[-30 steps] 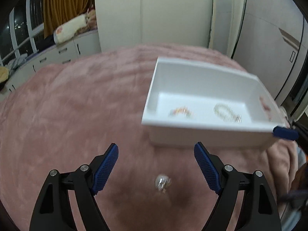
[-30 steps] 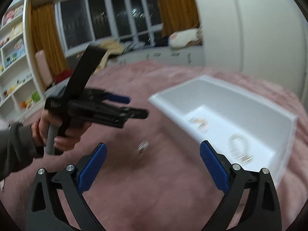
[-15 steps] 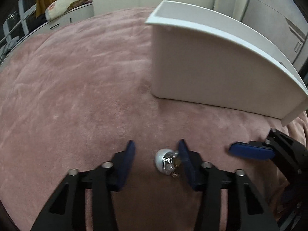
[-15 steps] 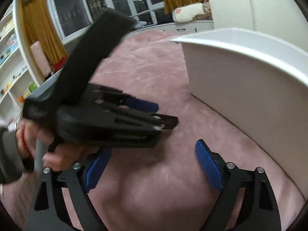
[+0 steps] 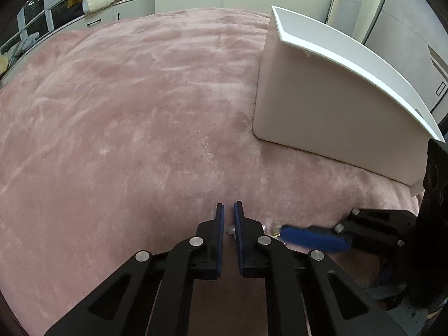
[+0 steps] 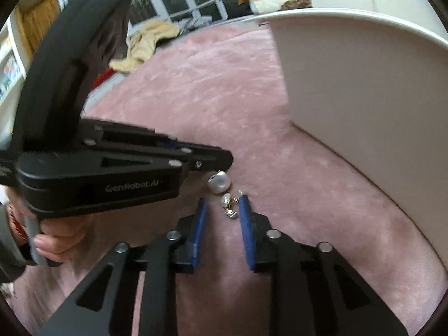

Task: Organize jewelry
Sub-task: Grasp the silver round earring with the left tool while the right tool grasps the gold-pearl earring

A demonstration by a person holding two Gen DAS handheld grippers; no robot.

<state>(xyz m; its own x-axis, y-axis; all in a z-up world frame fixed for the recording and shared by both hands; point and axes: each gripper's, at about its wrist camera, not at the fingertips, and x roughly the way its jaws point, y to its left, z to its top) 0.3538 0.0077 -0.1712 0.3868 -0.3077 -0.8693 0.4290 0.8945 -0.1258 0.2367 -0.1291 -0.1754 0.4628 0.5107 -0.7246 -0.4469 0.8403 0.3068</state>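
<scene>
Left claw (image 5: pixel 229 215) low, jaws nearly closed; right claw (image 6: pixel 222 210) low, jaws part-open, tips close together.

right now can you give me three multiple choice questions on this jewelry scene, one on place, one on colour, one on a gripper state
1. Where do the pearl earrings lie?
A. on the pink blanket
B. inside the white box
C. on a shelf

2. What colour are the gripper pads?
A. red
B. blue
C. green

3. How are the right gripper jaws?
A. fully shut
B. gripping the box
C. apart, with a small earring between them

Answers:
1 A, they rest on the blanket beside the box.
2 B, both views show blue pads.
3 C, a gap shows on both sides of the earring.
</scene>
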